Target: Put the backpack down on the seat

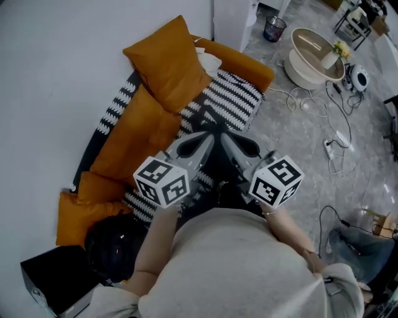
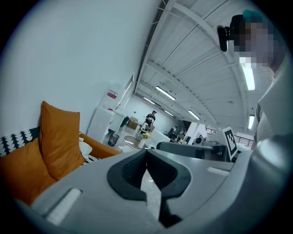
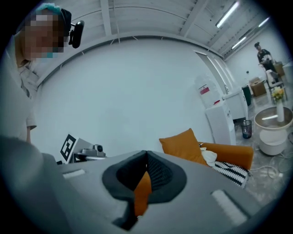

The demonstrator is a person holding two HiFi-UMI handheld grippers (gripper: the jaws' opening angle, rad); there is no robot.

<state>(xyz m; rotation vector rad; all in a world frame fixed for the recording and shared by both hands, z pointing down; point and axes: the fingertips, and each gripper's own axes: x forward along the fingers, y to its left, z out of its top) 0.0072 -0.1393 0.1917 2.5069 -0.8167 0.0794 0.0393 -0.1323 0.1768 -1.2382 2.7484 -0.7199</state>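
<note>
A black rounded bag [image 1: 111, 248], which looks like the backpack, is at the near end of the sofa beside the person's left arm, partly hidden by it. The seat [image 1: 239, 96] has a black-and-white patterned cover, with orange cushions [image 1: 168, 62] along its back. Both grippers are held side by side above the seat, apart from the bag. My left gripper [image 1: 208, 138] [image 2: 146, 153] is shut with nothing in it. My right gripper [image 1: 227, 140] [image 3: 146, 155] is also shut and empty; an orange cushion shows through the slit below its tips.
A round white table [image 1: 314, 56] stands on the grey floor to the right, with cables and a power strip [image 1: 336, 146] near it. A waste bin [image 1: 274, 28] and a white cabinet [image 1: 233, 18] are beyond the sofa. A black box [image 1: 50, 279] sits at the lower left.
</note>
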